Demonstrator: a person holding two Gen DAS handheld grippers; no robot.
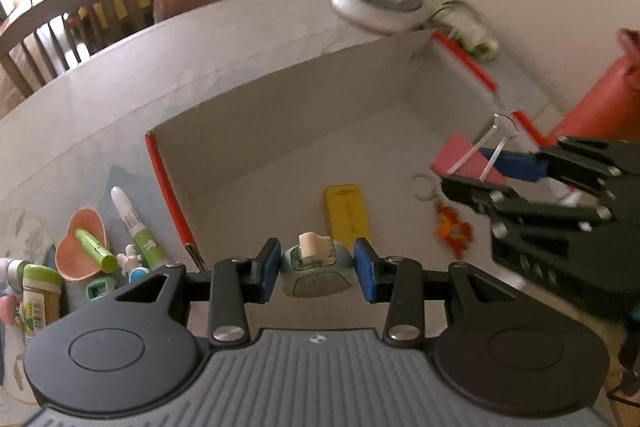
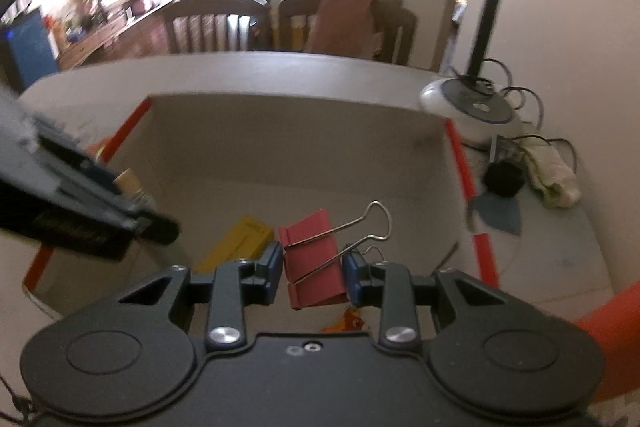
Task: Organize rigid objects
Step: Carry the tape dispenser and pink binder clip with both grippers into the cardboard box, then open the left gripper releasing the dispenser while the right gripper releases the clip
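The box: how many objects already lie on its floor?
2 visible: a yellow block near the middle and an orange keychain to its right. The held items, pink binder clip and small blue object, may hide more.

No text, label or number is sharp enough to read

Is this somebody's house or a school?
Probably a home, a dining area: wooden chairs by a table, a desk lamp, and a cluttered sideboard near a bright window.
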